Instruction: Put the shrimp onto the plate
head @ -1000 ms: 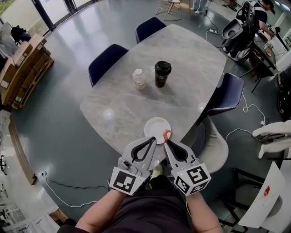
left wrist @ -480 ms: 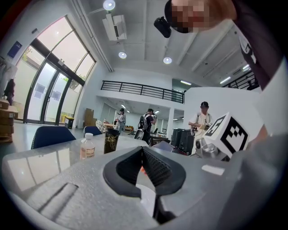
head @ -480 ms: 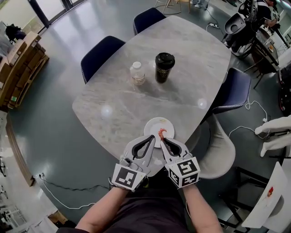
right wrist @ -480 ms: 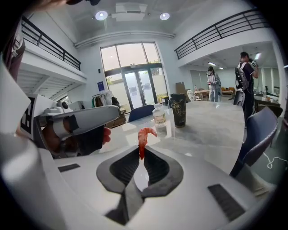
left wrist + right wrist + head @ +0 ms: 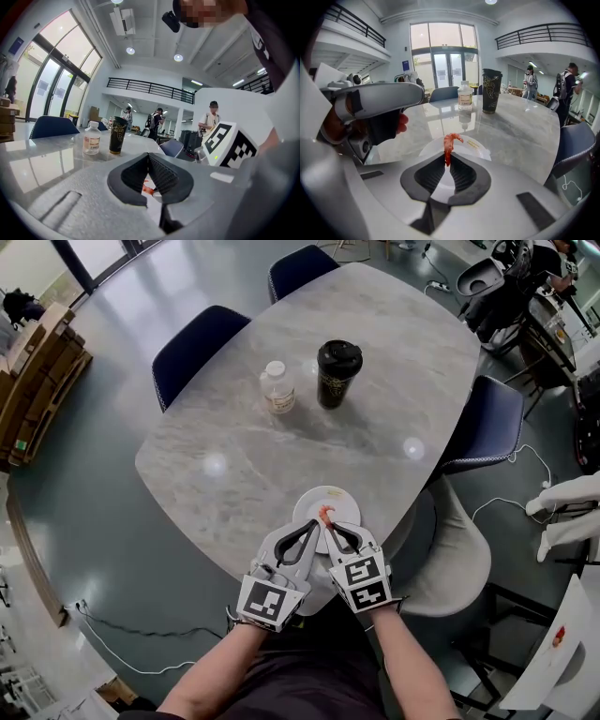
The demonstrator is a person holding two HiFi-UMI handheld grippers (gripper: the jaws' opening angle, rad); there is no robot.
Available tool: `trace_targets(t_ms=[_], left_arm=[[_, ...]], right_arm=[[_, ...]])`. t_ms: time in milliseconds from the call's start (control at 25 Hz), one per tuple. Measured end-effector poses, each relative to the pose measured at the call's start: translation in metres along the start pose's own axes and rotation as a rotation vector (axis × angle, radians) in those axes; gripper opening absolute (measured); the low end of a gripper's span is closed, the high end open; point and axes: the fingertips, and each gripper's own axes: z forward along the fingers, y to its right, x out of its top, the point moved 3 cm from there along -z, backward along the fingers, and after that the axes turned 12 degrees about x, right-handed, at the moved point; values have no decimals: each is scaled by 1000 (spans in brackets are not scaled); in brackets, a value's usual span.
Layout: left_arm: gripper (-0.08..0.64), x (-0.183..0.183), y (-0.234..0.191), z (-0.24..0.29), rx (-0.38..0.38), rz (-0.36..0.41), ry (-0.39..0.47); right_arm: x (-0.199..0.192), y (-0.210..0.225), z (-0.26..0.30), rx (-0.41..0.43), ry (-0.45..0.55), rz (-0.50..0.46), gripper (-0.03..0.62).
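Where the worktop carries a clear bottle and, to its right, a black cup with gold print, neither label is sharp enough to read. Nearer the person, the left tongs are pressed fully together on nothing, just beside the right tongs, whose jaws pinch the lower end of the shrimp over the white plate's near edge. Only the right gripper view shows the shrimp standing upright and an unreadable yellowish mark on the plate; the left gripper view catches just an orange sliver.
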Motion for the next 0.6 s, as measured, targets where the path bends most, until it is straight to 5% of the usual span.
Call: trace_targets(t_ms=[600], left_arm=[[8,-10,-11,5,16,-1,-36]], right_arm=[[-18,8,26,-37,-254,-85,37]])
